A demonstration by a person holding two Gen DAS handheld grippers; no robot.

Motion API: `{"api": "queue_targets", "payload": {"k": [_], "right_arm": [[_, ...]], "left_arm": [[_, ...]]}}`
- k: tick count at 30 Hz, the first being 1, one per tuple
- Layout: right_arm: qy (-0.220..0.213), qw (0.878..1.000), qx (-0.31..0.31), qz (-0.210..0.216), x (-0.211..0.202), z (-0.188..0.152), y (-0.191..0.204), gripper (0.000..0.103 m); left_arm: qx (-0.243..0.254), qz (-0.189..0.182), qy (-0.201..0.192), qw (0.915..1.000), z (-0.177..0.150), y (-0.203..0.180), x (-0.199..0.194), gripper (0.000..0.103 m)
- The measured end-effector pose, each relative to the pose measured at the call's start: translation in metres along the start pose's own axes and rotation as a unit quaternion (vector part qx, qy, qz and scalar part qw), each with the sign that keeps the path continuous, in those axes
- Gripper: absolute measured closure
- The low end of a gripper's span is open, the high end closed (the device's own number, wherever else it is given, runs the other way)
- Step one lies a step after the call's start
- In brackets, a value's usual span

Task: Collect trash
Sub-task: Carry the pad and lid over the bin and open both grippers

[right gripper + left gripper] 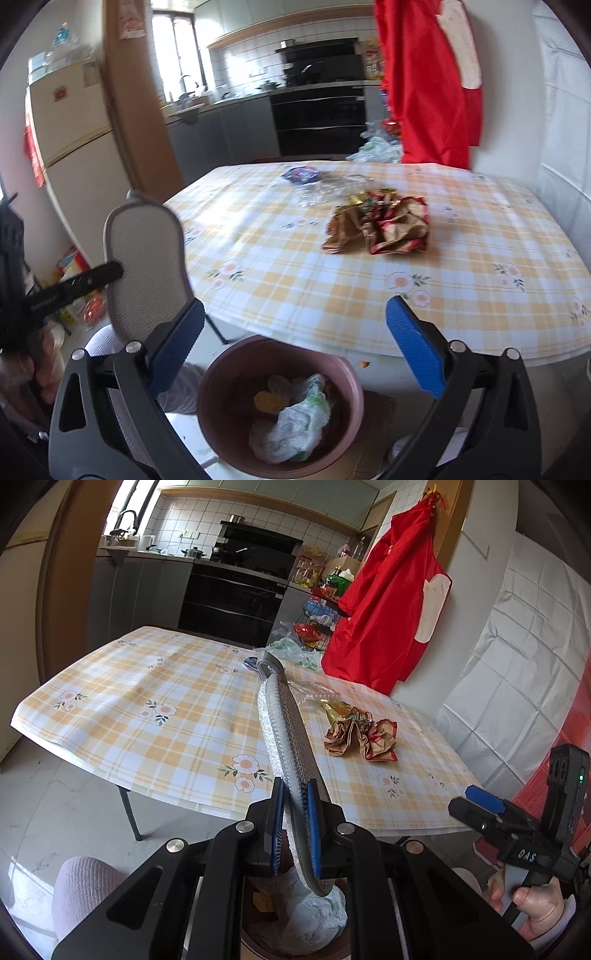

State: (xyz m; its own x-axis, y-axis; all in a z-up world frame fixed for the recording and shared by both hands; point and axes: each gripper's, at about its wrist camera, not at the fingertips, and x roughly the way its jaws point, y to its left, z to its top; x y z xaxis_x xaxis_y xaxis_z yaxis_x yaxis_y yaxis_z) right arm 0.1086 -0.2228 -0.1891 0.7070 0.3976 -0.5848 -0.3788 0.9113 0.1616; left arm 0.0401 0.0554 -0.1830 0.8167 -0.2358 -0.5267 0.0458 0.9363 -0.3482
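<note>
While the left gripper (295,827) pinches a grey insole (291,734), the right gripper (295,347) hangs wide and empty over the pink bin (347,373) (bagged scraps inside). Next, probably: reach toward twelve o'clock for the crumpled wrapper (376,229) on the table (480,295).

Yellow-checked floral tablecloth (369,295), red apron (424,92), pink bin (207,398).

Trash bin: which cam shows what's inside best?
Right wrist. The pink bin sits open between the fingers, with a crumpled bag visible inside. Left wrist shows only slivers of it behind the left gripper.
</note>
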Motion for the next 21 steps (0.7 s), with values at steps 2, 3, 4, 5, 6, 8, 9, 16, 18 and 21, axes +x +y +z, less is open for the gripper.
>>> {"api": "queue_targets", "payload": {"k": [2, 3, 4, 5, 6, 8, 9, 16, 18, 21], "right_arm": [[-0.003, 1.0, 0.011, -0.004, -0.001, -0.001, -0.006, 0.006], [-0.004, 1.0, 0.015, -0.005, -0.001, -0.001, -0.008, 0.006], [-0.004, 1.0, 0.019, -0.007, 0.0, -0.001, -0.011, 0.006], [-0.004, 1.0, 0.021, -0.009, 0.0, -0.002, -0.013, 0.006], [-0.004, 1.0, 0.023, -0.01, 0.001, -0.002, -0.014, 0.006], [-0.002, 1.0, 0.026, -0.011, 0.003, -0.004, -0.016, 0.006], [-0.001, 1.0, 0.029, -0.012, 0.004, -0.004, -0.018, 0.006], [0.002, 0.999, 0.04, -0.017, 0.007, -0.006, -0.025, 0.006], [0.003, 0.999, 0.043, -0.017, 0.008, -0.006, -0.027, 0.006], [0.005, 0.999, 0.046, -0.017, 0.009, -0.007, -0.028, 0.006]], "left_arm": [[0.003, 0.0, 0.006, 1.0, -0.003, -0.002, 0.002, 0.091], [0.004, -0.001, 0.008, 1.0, -0.005, -0.003, 0.003, 0.091], [0.006, -0.001, 0.011, 0.9999, -0.006, -0.004, 0.005, 0.091], [0.008, -0.002, 0.014, 0.9999, -0.007, -0.005, 0.006, 0.091], [0.01, -0.003, 0.018, 0.9998, -0.009, -0.007, 0.008, 0.091], [0.015, -0.007, 0.026, 0.9995, -0.012, -0.01, 0.012, 0.091], [0.017, -0.009, 0.029, 0.9994, -0.013, -0.012, 0.013, 0.091], [0.026, -0.017, 0.047, 0.9984, -0.017, -0.017, 0.024, 0.09], [0.025, -0.021, 0.054, 0.998, -0.019, -0.018, 0.027, 0.09], [0.025, -0.023, 0.065, 0.9973, -0.022, -0.017, 0.031, 0.09]]}}
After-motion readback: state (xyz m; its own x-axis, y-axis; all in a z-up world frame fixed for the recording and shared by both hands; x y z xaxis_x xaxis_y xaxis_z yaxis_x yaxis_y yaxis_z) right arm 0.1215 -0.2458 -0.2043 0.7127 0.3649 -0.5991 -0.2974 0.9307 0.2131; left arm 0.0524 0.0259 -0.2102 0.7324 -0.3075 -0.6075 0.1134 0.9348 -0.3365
